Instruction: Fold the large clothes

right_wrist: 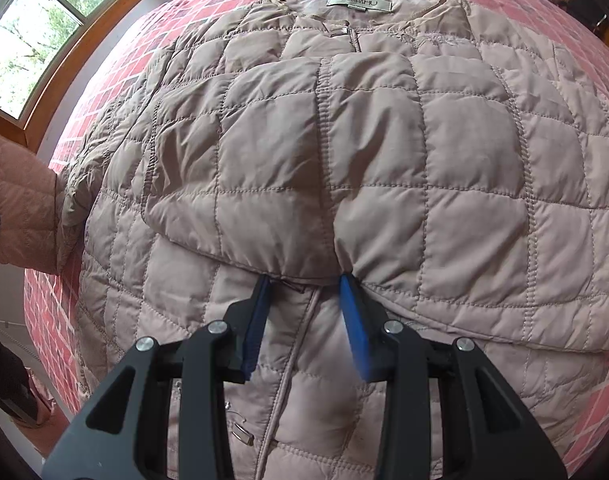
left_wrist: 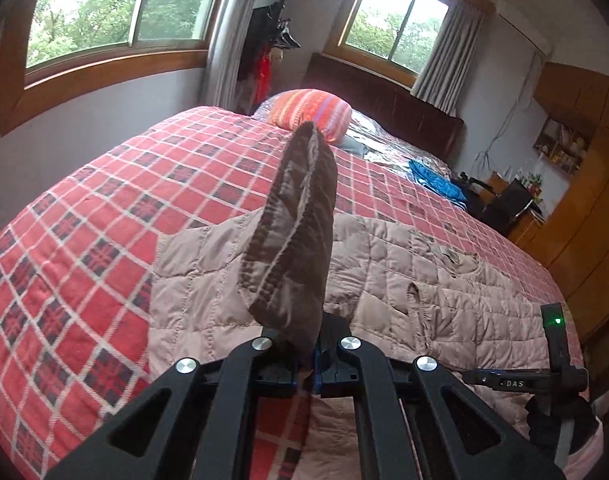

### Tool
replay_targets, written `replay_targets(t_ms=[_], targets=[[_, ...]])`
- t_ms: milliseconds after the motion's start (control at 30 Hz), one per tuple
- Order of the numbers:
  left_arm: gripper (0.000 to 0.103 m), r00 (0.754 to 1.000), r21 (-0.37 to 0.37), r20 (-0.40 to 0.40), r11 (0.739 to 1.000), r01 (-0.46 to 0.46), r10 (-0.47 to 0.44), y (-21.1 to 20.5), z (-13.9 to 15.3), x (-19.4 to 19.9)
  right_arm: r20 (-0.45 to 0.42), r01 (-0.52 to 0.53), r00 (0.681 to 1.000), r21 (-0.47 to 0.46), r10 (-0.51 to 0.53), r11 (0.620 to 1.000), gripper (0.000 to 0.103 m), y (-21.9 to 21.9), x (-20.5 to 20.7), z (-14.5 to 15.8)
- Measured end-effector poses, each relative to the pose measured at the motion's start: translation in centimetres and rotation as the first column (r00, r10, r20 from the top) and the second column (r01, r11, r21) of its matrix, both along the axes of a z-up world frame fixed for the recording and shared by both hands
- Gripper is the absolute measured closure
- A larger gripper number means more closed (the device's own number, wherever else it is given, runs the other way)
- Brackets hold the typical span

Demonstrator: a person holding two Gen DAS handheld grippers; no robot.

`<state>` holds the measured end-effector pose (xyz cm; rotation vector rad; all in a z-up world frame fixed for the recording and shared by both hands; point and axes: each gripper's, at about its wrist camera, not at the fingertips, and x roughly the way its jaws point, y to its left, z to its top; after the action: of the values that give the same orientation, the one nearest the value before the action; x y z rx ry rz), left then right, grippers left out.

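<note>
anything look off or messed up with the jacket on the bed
Nothing looks torn or spilled. The quilted jacket lies on the plaid bedspread with one sleeve folded across its front, while the other sleeve sticks up, pinched in the left gripper. The right gripper is open.

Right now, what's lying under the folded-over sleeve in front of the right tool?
Under the folded-over sleeve lies the quilted jacket front, its zipper placket emerging below the cuff. The red plaid bedspread shows around it. The placket's covered stretch is hidden. The open right tool touches the cuff.
</note>
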<state>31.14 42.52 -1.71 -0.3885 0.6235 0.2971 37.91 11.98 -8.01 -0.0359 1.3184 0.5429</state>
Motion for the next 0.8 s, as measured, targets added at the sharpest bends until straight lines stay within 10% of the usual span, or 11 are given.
replay_targets(t_ms=[467, 633, 800], targets=[[0.097, 0.980, -0.042, -0.164, 0.993, 0.110, -0.116, -3.8, -6.4, 5.2, 0.001, -0.002, 1.000, 0.000, 0.002, 1.000, 0.067, -0.2, 0.1, 0.0], [0.063, 0.956, -0.182, -0.102, 0.950, 0.254, -0.275, -4.2, -5.9, 3.7, 0.007, 0.003, 1.000, -0.010, -0.003, 1.000, 0.067, 0.1, 0.0, 0.0], [0.051, 0.954, -0.246, 0.009, 0.924, 0.294, -0.301, -2.1, -3.3, -1.2, 0.007, 0.005, 1.000, -0.017, -0.004, 1.000, 0.067, 0.5, -0.2, 0.1]])
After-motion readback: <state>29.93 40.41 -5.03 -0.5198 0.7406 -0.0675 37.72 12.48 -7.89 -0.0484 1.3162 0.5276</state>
